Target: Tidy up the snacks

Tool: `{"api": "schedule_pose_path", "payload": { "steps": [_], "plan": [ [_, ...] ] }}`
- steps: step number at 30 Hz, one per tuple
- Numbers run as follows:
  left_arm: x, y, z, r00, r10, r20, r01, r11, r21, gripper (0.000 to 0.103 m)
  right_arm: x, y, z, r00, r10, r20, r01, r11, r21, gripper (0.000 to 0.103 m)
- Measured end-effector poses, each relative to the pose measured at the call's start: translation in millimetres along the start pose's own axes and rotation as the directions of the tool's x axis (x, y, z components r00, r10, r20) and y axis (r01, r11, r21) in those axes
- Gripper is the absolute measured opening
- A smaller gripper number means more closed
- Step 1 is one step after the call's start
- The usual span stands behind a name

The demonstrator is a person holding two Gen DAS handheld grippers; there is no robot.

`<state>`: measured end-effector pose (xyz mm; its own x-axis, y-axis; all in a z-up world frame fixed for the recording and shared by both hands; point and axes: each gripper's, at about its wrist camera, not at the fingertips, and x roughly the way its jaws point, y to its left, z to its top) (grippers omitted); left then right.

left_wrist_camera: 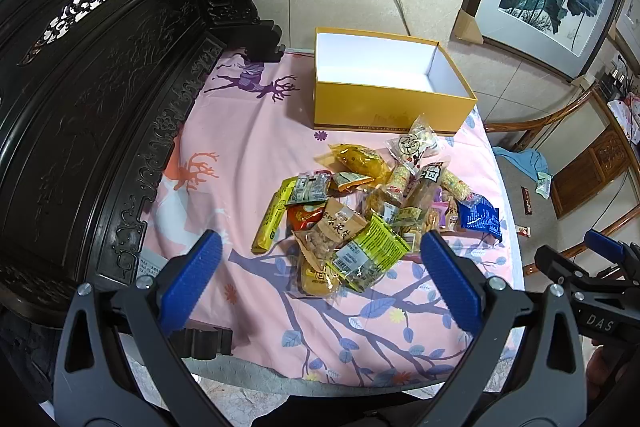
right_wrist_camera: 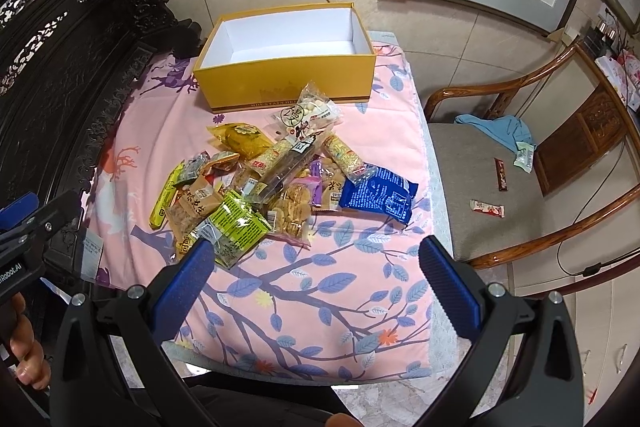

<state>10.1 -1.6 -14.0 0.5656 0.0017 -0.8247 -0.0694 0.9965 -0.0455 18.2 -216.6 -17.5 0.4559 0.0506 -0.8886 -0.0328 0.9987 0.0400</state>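
Snacks heaped on a pink cloth, an open yellow box behind them.

The pink tablecloth (right_wrist_camera: 328, 279) with its blue-leaf branches covers the table beside a dark carved screen (left_wrist_camera: 92, 87); a wooden chair (right_wrist_camera: 520, 163) stands off to the right. The yellow box (right_wrist_camera: 288, 75) sits at the far end, its white inside bare. Just in front lies the snack pile (right_wrist_camera: 264, 183), a blue packet (right_wrist_camera: 380, 193) at its right edge. The left gripper (left_wrist_camera: 320, 279) and the right gripper (right_wrist_camera: 316, 279) both hover near, jaws spread wide, holding nothing.
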Motion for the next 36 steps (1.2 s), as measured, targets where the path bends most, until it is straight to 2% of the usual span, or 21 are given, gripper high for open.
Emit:
{"api": "schedule_pose_path", "payload": {
  "steps": [22, 36],
  "plan": [
    [4, 3, 7, 1.0, 0.007, 0.002, -0.007, 1.0, 0.004, 0.101, 4, 1, 3, 1.0, 0.021, 0.004, -0.021, 1.0, -0.001, 0.102],
    [16, 2, 17, 1.0, 0.003, 0.003, -0.003, 1.0, 0.016, 0.101, 14, 2, 16, 1.0, 0.002, 0.018, -0.001, 1.0, -0.017, 0.102]
  ]
}}
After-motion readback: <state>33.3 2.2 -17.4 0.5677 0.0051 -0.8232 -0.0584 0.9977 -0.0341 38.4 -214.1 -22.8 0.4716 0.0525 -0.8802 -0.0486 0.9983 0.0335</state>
